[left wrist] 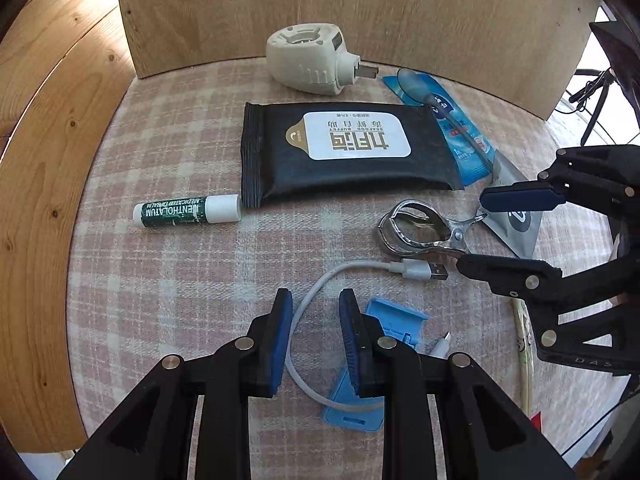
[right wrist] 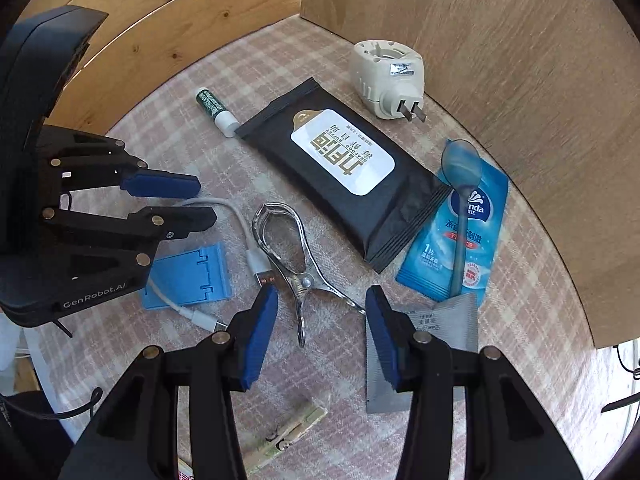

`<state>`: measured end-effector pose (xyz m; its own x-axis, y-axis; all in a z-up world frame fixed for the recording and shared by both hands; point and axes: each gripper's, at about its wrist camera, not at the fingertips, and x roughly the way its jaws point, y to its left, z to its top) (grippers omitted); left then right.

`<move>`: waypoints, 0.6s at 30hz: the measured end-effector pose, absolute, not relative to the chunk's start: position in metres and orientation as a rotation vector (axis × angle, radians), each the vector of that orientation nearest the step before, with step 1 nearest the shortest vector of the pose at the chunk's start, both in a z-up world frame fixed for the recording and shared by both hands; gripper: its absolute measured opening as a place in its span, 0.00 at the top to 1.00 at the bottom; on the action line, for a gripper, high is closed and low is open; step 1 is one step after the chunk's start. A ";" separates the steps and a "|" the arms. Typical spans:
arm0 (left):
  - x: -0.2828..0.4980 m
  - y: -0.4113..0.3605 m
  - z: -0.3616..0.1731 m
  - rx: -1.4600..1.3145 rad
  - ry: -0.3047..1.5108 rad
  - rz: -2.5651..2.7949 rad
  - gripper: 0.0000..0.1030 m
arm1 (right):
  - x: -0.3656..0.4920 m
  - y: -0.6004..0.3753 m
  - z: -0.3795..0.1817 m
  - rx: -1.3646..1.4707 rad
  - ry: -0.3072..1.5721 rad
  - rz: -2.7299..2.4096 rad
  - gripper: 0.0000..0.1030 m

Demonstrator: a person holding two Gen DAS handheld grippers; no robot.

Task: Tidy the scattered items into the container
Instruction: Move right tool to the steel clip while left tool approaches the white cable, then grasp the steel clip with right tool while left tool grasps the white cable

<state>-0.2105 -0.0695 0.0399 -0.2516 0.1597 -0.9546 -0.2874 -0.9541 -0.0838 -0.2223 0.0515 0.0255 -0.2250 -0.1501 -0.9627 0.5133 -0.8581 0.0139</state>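
Low in the left wrist view, the left gripper (left wrist: 316,340) hangs with a narrow gap between its blue pads, straddling a white USB cable (left wrist: 320,284) but not pressing it. A blue plastic stand (left wrist: 394,316) lies just beside. At lower centre of the right wrist view, the right gripper (right wrist: 320,332) stands wide around a metal clamp's (right wrist: 288,248) handles, apart from them. A black wet-wipes pack (right wrist: 344,168) fills mid-frame on the checked cloth (right wrist: 160,128).

Flat on the checked cloth lies a black wet-wipe pack (left wrist: 348,148), a green lip balm stick (left wrist: 188,211) touching its corner. Cream plug-in device (left wrist: 306,58) behind; blue sachet (right wrist: 456,236) under a spoon (right wrist: 460,184); metal clip (right wrist: 292,256), white USB cable (left wrist: 344,276), blue stand (right wrist: 192,276) nearer.
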 end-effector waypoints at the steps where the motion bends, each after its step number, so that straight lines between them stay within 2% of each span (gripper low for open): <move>1: -0.208 -0.068 0.040 -1.714 0.165 2.274 0.78 | -0.223 0.052 0.024 1.622 0.444 -2.118 0.57; 4: -0.205 -0.065 0.040 -1.716 0.189 2.273 0.78 | -0.226 0.053 0.018 1.632 0.464 -2.107 0.61; 9: -0.203 -0.056 0.039 -1.712 0.248 2.292 0.78 | -0.230 0.056 0.013 1.642 0.459 -2.092 0.62; 14: -0.202 -0.048 0.038 -1.704 0.237 2.327 0.93 | -0.233 0.058 0.011 1.647 0.444 -2.098 0.62; 18: -0.202 -0.057 0.038 -1.740 0.123 2.338 0.94 | -0.232 0.059 0.012 1.647 0.437 -2.129 0.63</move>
